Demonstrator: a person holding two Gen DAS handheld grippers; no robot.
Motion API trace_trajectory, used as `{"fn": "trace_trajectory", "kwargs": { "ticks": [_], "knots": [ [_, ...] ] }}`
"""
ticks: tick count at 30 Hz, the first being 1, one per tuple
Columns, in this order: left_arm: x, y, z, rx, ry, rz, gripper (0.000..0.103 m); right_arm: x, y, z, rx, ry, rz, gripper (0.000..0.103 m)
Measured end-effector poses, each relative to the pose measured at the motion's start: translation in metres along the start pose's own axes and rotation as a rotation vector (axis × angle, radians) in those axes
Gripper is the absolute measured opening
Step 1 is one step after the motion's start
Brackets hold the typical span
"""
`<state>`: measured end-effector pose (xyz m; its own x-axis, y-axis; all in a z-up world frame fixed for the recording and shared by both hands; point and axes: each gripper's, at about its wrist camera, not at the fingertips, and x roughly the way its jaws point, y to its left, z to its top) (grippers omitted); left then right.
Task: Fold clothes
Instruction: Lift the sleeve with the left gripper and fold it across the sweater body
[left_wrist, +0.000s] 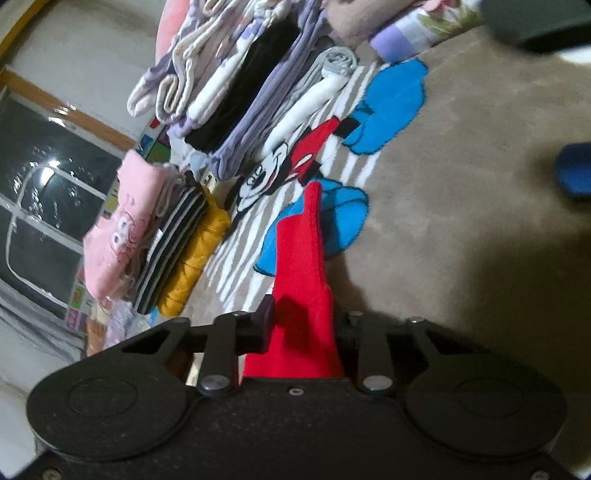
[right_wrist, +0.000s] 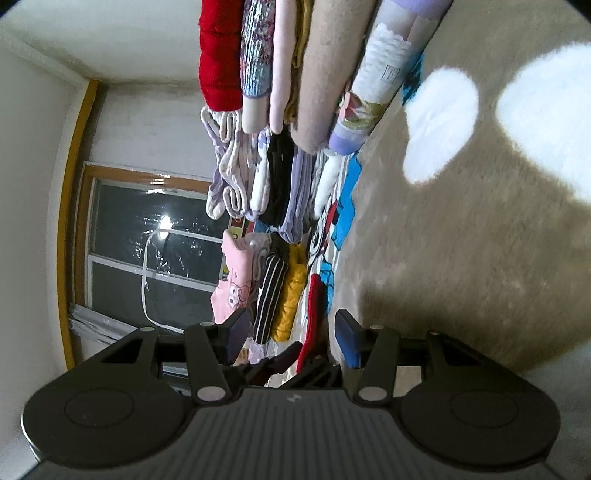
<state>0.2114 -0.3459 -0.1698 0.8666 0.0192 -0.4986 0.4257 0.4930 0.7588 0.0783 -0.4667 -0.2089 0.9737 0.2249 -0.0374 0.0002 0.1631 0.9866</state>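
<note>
A red garment (left_wrist: 303, 258) stands up from between the black fingers of my left gripper (left_wrist: 306, 325), which is shut on it just above the beige rug (left_wrist: 461, 166). The right wrist view shows the same red garment (right_wrist: 314, 314) as a narrow strip ahead, with the left gripper's dark fingers (right_wrist: 284, 360) clamped on its lower end. My right gripper (right_wrist: 291, 328) is open. Its blue pads (right_wrist: 349, 339) stand wide apart on either side of the strip and do not touch it. One of these blue pads (left_wrist: 574, 173) also shows at the right edge of the left wrist view.
Folded clothes lie in stacks along the rug's edge: a pink, striped and yellow pile (left_wrist: 166, 240), a purple, white and black pile (left_wrist: 236, 92), and a red, floral and beige pile (right_wrist: 280, 62). The rug bears a cartoon mouse (left_wrist: 291, 162). A dark window (left_wrist: 44, 206) is behind.
</note>
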Motion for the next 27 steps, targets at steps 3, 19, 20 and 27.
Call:
{"fn": "trace_trajectory", "kwargs": {
  "ticks": [3, 19, 20, 27],
  "knots": [
    [-0.001, 0.011, 0.001, -0.048, 0.010, -0.042, 0.008, -0.002, -0.002, 0.003, 0.015, -0.015, 0.009, 0.052],
    [-0.046, 0.165, -0.039, -0.568, -0.057, -0.281, 0.007, 0.027, 0.063, -0.069, -0.408, 0.195, 0.042, 0.065],
    [-0.049, 0.172, -0.044, -0.584, -0.063, -0.272, 0.007, 0.031, 0.073, -0.084, -0.485, 0.237, 0.045, 0.065],
    [-0.068, 0.220, -0.080, -0.698, -0.090, -0.231, 0.007, 0.053, 0.108, -0.179, -0.898, 0.459, -0.045, 0.065]
  ]
}}
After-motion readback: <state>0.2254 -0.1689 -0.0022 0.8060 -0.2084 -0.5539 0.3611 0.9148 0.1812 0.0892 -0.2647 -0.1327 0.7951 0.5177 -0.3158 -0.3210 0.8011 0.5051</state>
